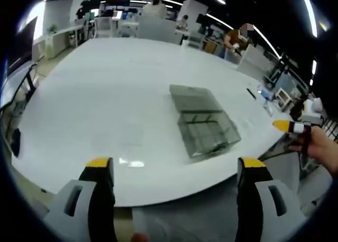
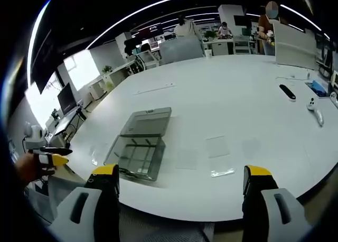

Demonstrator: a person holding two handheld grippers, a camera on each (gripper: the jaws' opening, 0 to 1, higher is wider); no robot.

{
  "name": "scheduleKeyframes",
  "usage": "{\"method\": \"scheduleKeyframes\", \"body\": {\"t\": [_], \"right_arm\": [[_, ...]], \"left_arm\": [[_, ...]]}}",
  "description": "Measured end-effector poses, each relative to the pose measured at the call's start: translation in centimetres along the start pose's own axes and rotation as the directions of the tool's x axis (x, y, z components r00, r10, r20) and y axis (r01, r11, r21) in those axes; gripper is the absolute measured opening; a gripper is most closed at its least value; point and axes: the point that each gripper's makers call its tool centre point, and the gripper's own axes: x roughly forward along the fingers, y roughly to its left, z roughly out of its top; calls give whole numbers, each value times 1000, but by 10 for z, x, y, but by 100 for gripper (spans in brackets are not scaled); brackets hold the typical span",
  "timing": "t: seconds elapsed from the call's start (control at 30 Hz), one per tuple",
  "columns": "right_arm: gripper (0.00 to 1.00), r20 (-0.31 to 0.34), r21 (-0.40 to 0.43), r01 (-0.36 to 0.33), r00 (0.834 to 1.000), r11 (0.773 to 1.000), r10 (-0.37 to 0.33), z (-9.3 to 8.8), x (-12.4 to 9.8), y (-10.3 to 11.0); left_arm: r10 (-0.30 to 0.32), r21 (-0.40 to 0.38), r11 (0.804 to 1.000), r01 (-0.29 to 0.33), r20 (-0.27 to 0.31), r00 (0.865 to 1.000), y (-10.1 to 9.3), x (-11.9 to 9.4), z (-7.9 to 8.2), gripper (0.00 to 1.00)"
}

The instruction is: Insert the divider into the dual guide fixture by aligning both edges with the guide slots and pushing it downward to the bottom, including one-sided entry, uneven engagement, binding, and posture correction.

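A clear plastic guide fixture (image 1: pixel 207 132) with gridded slots lies on the white table (image 1: pixel 105 83), with a flat clear panel (image 1: pixel 193 98) joined to its far side. My left gripper (image 1: pixel 176 165) hangs open over the near table edge, short of the fixture, with nothing between its jaws. In the right gripper view the fixture (image 2: pixel 138 155) sits ahead to the left. Faint clear divider sheets (image 2: pixel 217 146) and a small glinting clear strip (image 2: pixel 222 173) lie flat beside it. My right gripper (image 2: pixel 181 173) is open and empty, near the table edge.
A black remote (image 2: pixel 287 91) and a white controller (image 2: pixel 315 110) lie at the far right of the table. A hand (image 1: pixel 323 149) holds the other gripper beyond the table's right edge. Chairs, desks and people stand behind the table.
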Motion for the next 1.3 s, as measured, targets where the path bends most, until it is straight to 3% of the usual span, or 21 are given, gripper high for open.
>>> {"method": "scheduleKeyframes", "body": {"t": [0.47, 0.73, 1.03, 1.3], "right_arm": [[97, 21, -11, -4, 1000, 1000, 4, 16, -5, -2], [96, -3, -25, -39, 999, 999, 39, 11, -6, -3], [96, -37, -86, -133, 991, 987, 131, 5, 3, -4], [95, -56, -143, -210, 977, 967, 204, 6, 9, -3]], "left_arm": [[16, -4, 1000, -16, -12, 1000, 0, 6, 0, 96], [32, -11, 999, -32, -30, 999, -7, 8, 0, 96], [58, 3, 998, -58, -16, 998, -12, 7, 3, 95], [60, 1, 998, -60, 21, 998, -22, 5, 16, 94]]}}
